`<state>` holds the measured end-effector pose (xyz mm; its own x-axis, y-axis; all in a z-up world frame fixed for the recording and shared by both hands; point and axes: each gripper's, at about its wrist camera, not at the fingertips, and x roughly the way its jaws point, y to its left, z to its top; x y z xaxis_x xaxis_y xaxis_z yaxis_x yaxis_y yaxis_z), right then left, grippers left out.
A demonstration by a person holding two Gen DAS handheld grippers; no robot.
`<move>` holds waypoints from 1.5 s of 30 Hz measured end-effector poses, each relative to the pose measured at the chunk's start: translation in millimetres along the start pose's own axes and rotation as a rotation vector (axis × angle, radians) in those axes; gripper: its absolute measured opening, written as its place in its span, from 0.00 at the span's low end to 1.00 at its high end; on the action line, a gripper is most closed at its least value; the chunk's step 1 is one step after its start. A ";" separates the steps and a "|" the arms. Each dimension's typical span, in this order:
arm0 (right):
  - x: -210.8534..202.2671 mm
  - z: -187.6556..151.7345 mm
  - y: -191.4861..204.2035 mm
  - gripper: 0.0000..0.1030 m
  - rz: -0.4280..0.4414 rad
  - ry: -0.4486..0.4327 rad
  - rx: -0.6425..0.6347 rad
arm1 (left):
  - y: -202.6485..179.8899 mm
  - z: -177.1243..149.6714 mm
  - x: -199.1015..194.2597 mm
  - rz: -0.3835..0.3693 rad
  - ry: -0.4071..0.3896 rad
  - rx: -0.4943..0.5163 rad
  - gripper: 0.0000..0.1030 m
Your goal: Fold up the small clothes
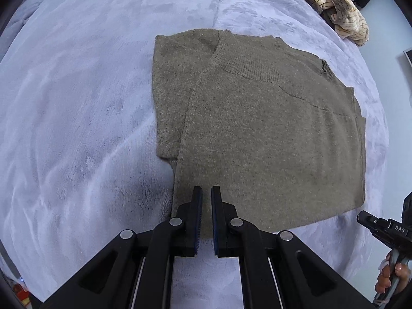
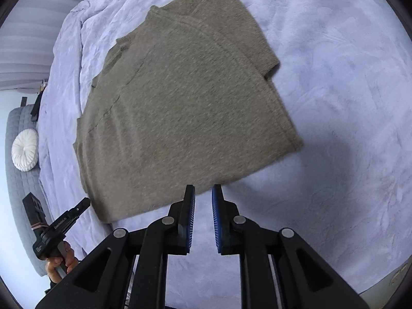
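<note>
A: Where is the sweater [image 1: 267, 128]?

B: Flat on the bed [image 1: 85, 103], folded into a rough rectangle with its ribbed collar on the far side. The left tool [image 1: 206, 193] hovers over the near left corner of it. Its jaws are drawn together with only a slit between the pads, nothing in it.

A: And the right tool [image 2: 203, 195]?

B: It hangs over the near hem, close to the near right corner. Its jaws stand a little wider than the left's, but nearly together, and grip nothing.

A: How do the edges lie?

B: The near hem runs straight. A sleeve is folded in along the left side, leaving a step in that edge.

A: Room around it?

B: Bare blanket left, right and near. Far right, a striped garment [image 1: 342, 15] lies heaped, well apart from the sweater.
</note>
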<state>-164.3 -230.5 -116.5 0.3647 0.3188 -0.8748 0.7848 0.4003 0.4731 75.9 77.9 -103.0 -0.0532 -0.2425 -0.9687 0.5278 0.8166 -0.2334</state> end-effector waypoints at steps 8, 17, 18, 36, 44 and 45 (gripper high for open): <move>10.4 -35.3 41.5 0.37 0.013 0.053 -0.096 | 1.7 -21.9 -11.3 0.021 0.017 0.023 0.08; 36.2 -65.9 80.3 0.56 0.017 0.103 -0.186 | 9.5 -35.3 1.2 0.062 0.060 0.043 0.08; 39.3 -67.8 82.4 0.56 0.018 0.109 -0.188 | 11.6 -36.5 3.5 0.064 0.066 0.043 0.08; 95.5 -55.2 161.1 0.57 0.073 0.139 -0.243 | 42.9 -31.7 3.2 0.054 0.005 0.034 0.90; 121.0 -14.2 245.3 0.19 0.073 0.042 -0.409 | 88.6 -24.2 -2.5 0.051 -0.025 -0.062 0.90; 126.1 -8.7 251.0 0.19 0.060 0.037 -0.408 | 94.6 -24.1 -2.2 0.037 -0.023 -0.069 0.90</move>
<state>74.3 -82.4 -107.2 0.3796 0.3792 -0.8439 0.4975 0.6854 0.5318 105.6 168.3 -125.0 -0.0150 -0.2222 -0.9749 0.4695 0.8592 -0.2031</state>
